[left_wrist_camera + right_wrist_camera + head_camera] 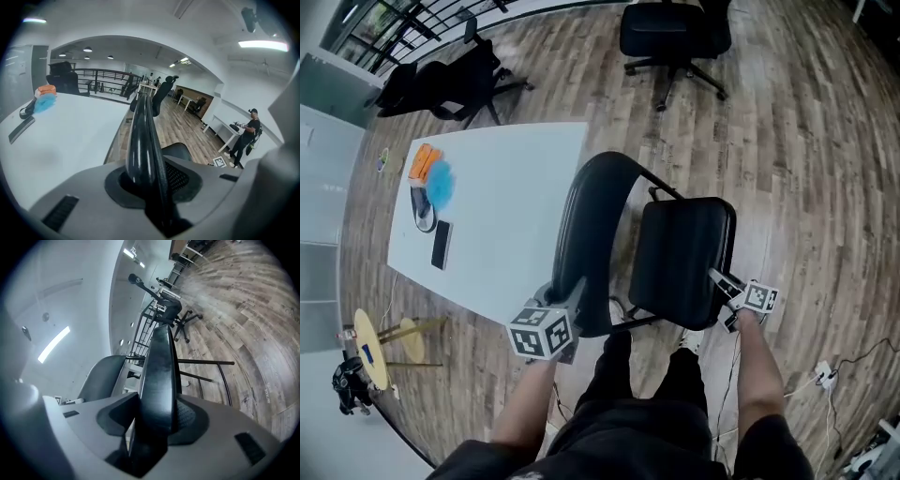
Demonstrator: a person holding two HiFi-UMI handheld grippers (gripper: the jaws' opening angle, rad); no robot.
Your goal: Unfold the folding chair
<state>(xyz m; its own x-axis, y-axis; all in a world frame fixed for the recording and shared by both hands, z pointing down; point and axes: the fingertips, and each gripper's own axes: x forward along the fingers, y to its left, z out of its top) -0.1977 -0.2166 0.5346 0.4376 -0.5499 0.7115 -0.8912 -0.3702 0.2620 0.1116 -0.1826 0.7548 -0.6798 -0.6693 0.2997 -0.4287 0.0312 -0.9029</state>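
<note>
**Step in hand.** The folding chair (pixel 661 248) stands on the wood floor (pixel 806 169), directly ahead of both grippers and just beside the white table (pixel 516 187). It appears partly opened: the seat (pixel 680 258) stands away from the backrest (pixel 592 220) and, as far as the head view shows, is not yet flat.

**Left gripper** (pixel 149 182). The jaws stand narrowly apart and are clamped on the rounded top edge of the backrest. The black edge runs straight out from between the pads. The table lies to this gripper's left.

**Right gripper** (pixel 157 420). The jaws stand wider and are clamped on the edge of the seat, which fills the gap between the pads. The leg tubes (pixel 208 364) show beyond and to the right of the jaws.

**Next move.** In judgement, the seat edge needs to be drawn away from the backrest and pressed down while the left gripper steadies the back, until the legs spread fully and the seat lies level. A slipping pad on the smooth edge is the likely fault.

**Containers.** No container is in view. Small loose items (pixel 431 178) lie on the table, well beyond the left gripper.
</note>
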